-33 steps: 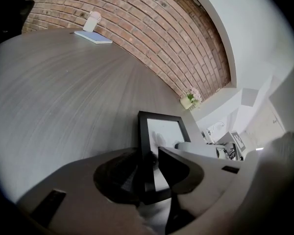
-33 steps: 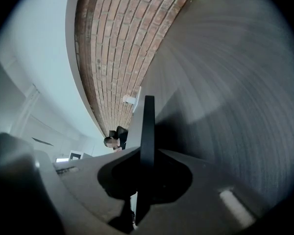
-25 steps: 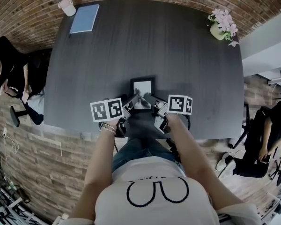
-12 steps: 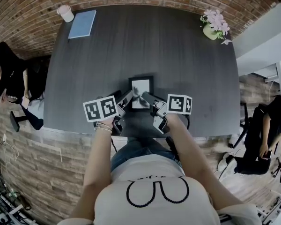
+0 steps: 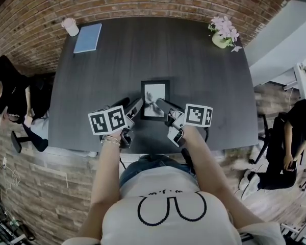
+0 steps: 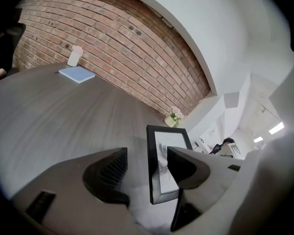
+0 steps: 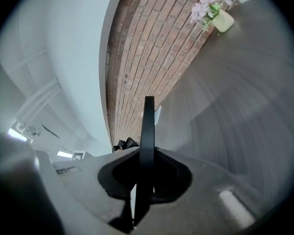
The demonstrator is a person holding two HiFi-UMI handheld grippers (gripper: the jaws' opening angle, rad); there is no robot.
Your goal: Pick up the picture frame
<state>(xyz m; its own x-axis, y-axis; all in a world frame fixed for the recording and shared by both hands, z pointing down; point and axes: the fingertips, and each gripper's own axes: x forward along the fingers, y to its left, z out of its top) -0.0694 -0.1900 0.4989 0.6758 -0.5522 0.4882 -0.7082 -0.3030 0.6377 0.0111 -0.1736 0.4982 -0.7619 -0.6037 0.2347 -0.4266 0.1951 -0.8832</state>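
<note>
The picture frame [image 5: 155, 92] is black with a pale print, and it hangs over the near middle of the dark table [image 5: 204, 80]. My right gripper [image 5: 160, 104] is shut on its near right edge. In the right gripper view the frame [image 7: 148, 124] shows edge-on, pinched between the pads of the right gripper [image 7: 146, 169]. My left gripper [image 5: 137, 105] sits at the frame's near left corner. In the left gripper view the frame [image 6: 170, 142] stands between the spread jaws of the left gripper [image 6: 147, 161], with a gap between the left pad [image 6: 113, 170] and the frame's edge.
At the table's far left lie a blue notebook [image 5: 87, 37] and a pale cup [image 5: 70, 26]. A vase of pink flowers [image 5: 222, 33] stands at the far right. Seated people flank the table, one on the left [image 5: 5, 93] and one on the right [image 5: 295, 131]. A brick wall runs behind.
Both grippers have risen together, and the picture frame has come up with them off the table. The left marker cube has rolled a little.
</note>
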